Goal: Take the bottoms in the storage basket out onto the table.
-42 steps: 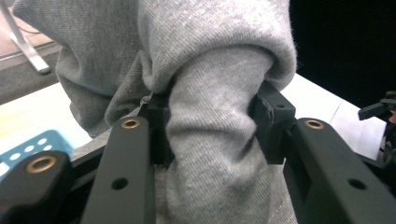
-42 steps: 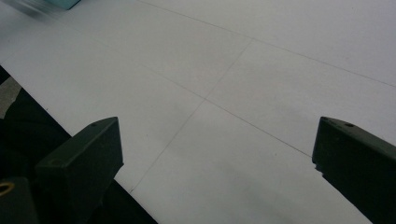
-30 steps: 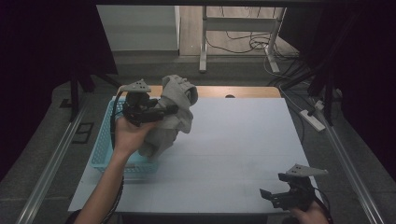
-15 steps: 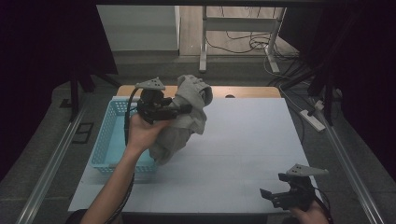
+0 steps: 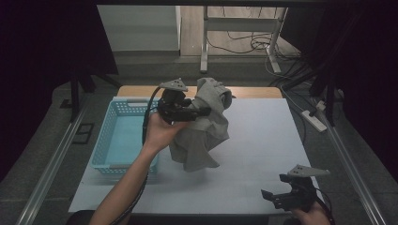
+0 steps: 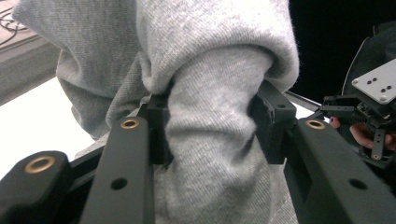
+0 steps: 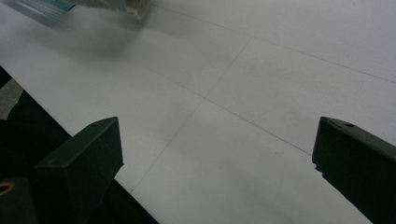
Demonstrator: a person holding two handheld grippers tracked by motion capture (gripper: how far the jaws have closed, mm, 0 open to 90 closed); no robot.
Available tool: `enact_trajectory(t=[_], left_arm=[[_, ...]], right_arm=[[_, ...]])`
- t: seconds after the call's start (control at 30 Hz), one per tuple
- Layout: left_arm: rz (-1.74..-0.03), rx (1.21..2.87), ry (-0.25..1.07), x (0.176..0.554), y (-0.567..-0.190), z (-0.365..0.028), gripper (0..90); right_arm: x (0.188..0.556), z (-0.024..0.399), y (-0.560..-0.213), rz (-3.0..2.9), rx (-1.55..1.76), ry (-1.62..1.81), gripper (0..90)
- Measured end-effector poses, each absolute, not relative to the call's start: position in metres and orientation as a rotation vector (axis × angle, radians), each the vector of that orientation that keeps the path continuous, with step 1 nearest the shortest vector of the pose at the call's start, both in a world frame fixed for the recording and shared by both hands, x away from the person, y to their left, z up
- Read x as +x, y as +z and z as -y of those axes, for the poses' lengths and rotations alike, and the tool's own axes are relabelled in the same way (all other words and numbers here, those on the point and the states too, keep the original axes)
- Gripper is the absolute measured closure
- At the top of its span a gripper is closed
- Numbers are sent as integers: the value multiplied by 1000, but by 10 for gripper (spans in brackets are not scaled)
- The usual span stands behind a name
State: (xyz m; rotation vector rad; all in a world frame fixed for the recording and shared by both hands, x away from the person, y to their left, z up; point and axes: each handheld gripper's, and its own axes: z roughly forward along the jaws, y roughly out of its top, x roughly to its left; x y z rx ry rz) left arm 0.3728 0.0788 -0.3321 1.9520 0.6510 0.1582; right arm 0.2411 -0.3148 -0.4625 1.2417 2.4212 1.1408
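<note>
The left gripper [image 5: 199,112] is pinching a thick fold of the grey sweatshirt [image 5: 202,133] between its pads, with most of the cloth hanging below and ahead of its jaws and the hem nearly brushing the white table [image 5: 263,140]. The right gripper [image 5: 274,197] is resting with jaws spread wide and nothing between them. The bunched fold could be slipping out under its own weight, or the trailing hem could be catching on the blue basket [image 5: 117,140] just beside the gripper.

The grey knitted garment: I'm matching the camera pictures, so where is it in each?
High view: grey knitted garment hangs at centre, right of the light blue plastic basket.
Left gripper view: bunched between the jaws.
Right gripper view: not in it.
Shared landmark: white table.
</note>
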Motion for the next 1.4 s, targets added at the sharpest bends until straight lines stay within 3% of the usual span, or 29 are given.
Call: enact_trajectory(t=[0.53,1.4], left_arm=[[-615,2045,190,382,-358,-40,558],[-662,2132,195,400,-404,-21,539]], right_arm=[[241,316,-462,-2422,1242,1149,22],[242,315,-463,-2431,1241,1149,22]])
